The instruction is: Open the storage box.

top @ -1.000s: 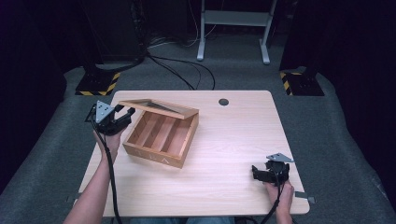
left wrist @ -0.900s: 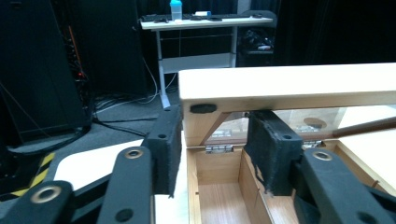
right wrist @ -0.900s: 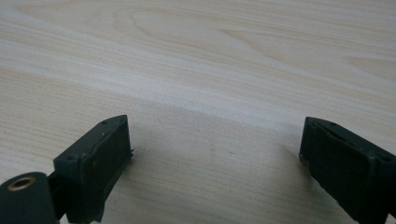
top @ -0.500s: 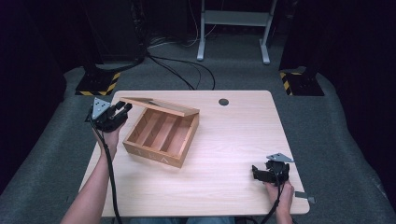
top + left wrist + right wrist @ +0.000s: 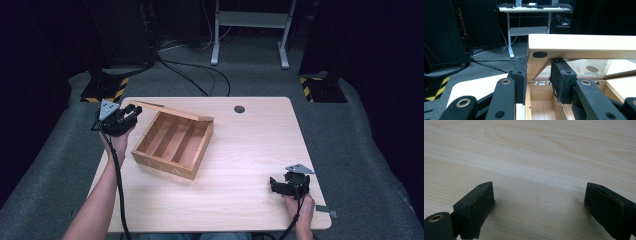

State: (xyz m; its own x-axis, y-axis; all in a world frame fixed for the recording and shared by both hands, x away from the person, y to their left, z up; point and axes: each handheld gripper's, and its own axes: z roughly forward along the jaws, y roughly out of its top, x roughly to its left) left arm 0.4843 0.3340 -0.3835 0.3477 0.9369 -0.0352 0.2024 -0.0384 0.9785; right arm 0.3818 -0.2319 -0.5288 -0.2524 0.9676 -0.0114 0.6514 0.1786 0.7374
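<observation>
Left gripper: its jaws have just been closing and are now clamped on the corner frame of the raised lid of the light-wood, three-compartment box with a hinged, glazed lid. In the left gripper view one black pad lies against the outer face of the lid's corner post and the other presses from inside, with the wood between them. Against the high view a second ago, the gripper sat open and just short of the lid's left end; it has since shifted slightly toward the back-left corner and taken hold. Judgement: grasp made, so the lid can next be swung on its hinges, though which way cannot be told. The box sits on the left half of the pale wooden table, turned at an angle, the lid standing partly open along its far edge, compartments bare. Right gripper rests near the table's front-right corner, jaws spread wide with nothing but tabletop between them.
</observation>
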